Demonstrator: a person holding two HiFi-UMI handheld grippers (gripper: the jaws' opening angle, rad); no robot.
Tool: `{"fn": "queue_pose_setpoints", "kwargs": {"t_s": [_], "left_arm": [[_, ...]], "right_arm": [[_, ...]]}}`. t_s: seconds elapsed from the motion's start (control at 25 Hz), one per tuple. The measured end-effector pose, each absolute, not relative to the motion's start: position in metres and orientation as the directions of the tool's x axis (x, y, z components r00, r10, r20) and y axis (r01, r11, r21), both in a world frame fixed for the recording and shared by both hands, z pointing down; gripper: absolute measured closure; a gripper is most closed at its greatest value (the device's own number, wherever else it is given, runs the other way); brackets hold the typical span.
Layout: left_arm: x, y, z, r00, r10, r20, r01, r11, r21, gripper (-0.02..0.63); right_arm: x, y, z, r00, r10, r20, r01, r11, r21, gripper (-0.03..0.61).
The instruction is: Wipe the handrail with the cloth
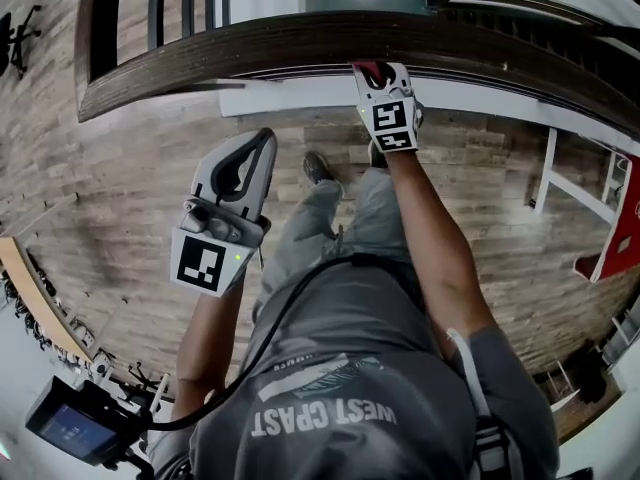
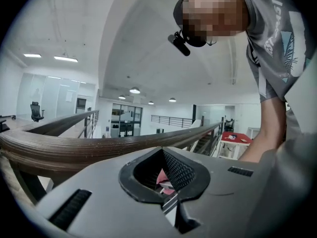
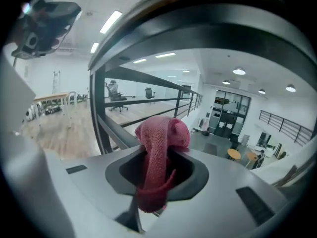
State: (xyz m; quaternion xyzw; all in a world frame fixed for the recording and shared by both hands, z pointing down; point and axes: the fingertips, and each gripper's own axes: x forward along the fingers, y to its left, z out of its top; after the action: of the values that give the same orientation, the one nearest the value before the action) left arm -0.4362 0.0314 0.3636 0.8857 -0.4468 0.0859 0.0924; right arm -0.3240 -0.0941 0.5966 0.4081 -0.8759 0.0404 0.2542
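The dark wooden handrail (image 1: 250,48) curves across the top of the head view. My right gripper (image 1: 380,80) is up against its near edge, shut on a red cloth (image 1: 368,67) that touches the rail. In the right gripper view the cloth (image 3: 161,138) bulges out of the shut jaws, right under the rail's dark underside (image 3: 208,33). My left gripper (image 1: 264,144) hangs lower and to the left, short of the rail, shut and holding nothing. In its own view the handrail (image 2: 74,150) runs just beyond the left gripper (image 2: 167,192).
Beyond the rail is a drop to a wood-plank lower floor (image 1: 90,188). A white table frame (image 1: 575,188) with a red piece (image 1: 625,238) stands at right, and stairs (image 1: 540,18) at top right. Black balusters (image 3: 99,113) run under the rail.
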Motion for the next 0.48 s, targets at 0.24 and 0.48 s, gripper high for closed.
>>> {"fn": "queue_pose_setpoints", "kwargs": {"t_s": [0.24,0.48], "left_arm": [[-0.433,0.019,0.362,0.531,-0.808,0.255,-0.844,-0.53,0.08,0.607],[-0.324,0.005,0.362,0.5,-0.835,0.231,-0.864,-0.499,0.065,0.607]], "right_arm": [[-0.234,-0.118,0.593,-0.456,-0.754,0.473,-0.803,0.578,0.145,0.497],[0.0,-0.133,0.593,-0.196,-0.848,0.493,-0.931,0.318,0.178,0.497]]}}
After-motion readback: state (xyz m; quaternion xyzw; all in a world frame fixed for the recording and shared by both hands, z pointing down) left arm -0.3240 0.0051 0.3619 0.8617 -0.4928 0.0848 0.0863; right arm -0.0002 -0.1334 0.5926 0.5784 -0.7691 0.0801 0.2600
